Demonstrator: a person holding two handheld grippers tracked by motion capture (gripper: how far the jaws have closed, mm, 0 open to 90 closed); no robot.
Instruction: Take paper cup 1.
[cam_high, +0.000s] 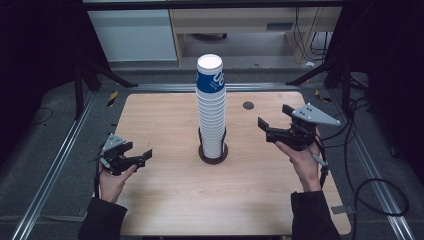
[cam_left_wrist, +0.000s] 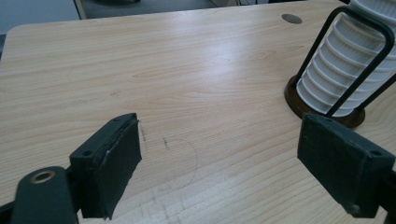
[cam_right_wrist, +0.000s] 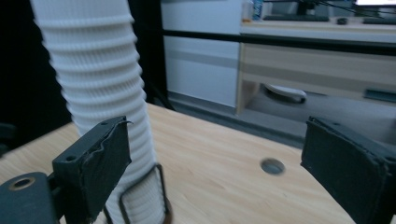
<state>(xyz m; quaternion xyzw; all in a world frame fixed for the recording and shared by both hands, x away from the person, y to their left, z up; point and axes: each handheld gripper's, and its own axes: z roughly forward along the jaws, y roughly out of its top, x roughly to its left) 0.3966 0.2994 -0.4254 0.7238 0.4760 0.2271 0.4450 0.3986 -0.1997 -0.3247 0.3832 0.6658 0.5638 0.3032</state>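
Observation:
A tall stack of white paper cups (cam_high: 211, 107), its top cup banded in blue, stands in a dark round holder (cam_high: 213, 155) with wire uprights at the middle of the wooden table (cam_high: 170, 195). My left gripper (cam_high: 140, 156) hovers low at the table's left, open and empty. In the left gripper view the stack (cam_left_wrist: 348, 70) sits at the upper right, beyond the wide-apart jaws. My right gripper (cam_high: 275, 121) is held up to the right of the stack, open, nothing between its pads. The right gripper view has the ribbed stack (cam_right_wrist: 100, 93) behind its left jaw.
A small round grommet hole (cam_high: 248, 105) lies in the table's far right part. Metal rails (cam_high: 60, 155) run along both sides of the table. Cables (cam_high: 365, 165) trail on the floor at right. A desk and cabinet (cam_high: 250, 25) stand behind the table.

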